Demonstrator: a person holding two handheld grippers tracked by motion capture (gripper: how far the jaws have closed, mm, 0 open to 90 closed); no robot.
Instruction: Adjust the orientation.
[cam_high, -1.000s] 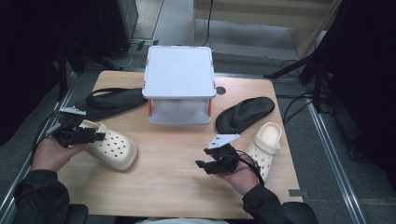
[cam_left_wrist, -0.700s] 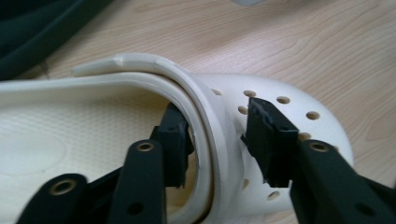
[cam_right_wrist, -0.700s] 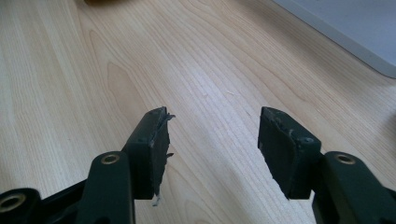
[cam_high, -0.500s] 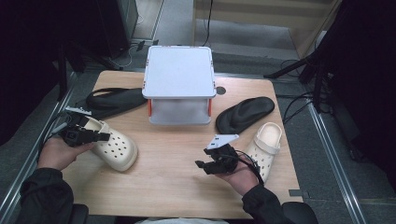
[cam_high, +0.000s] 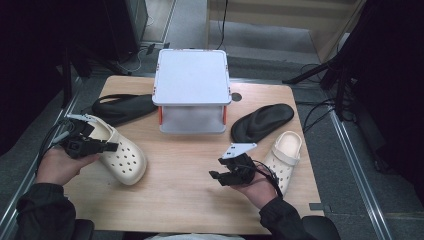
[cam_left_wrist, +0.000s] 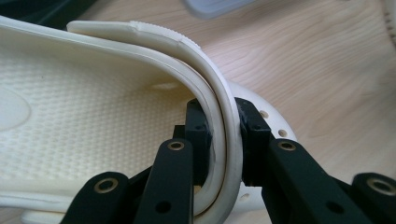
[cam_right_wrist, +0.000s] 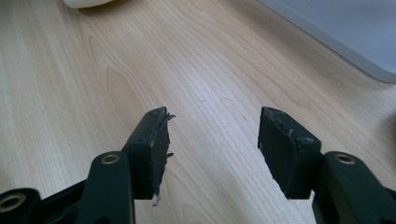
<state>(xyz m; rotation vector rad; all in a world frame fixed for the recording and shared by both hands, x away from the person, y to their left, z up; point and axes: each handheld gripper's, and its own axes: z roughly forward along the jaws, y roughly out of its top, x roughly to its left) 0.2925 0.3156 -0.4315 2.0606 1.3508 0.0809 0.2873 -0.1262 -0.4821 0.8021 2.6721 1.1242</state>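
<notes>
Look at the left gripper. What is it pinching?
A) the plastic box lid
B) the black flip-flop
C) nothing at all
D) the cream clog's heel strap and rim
D: in the left gripper view, the left gripper has its black jaws closed on the bent strap and rim of the cream clog, with the flip-flop and box lying apart on the table.

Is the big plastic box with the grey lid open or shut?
Shut. The grey-lidded plastic box has its flat lid lying level on top, held by orange side latches.
</notes>
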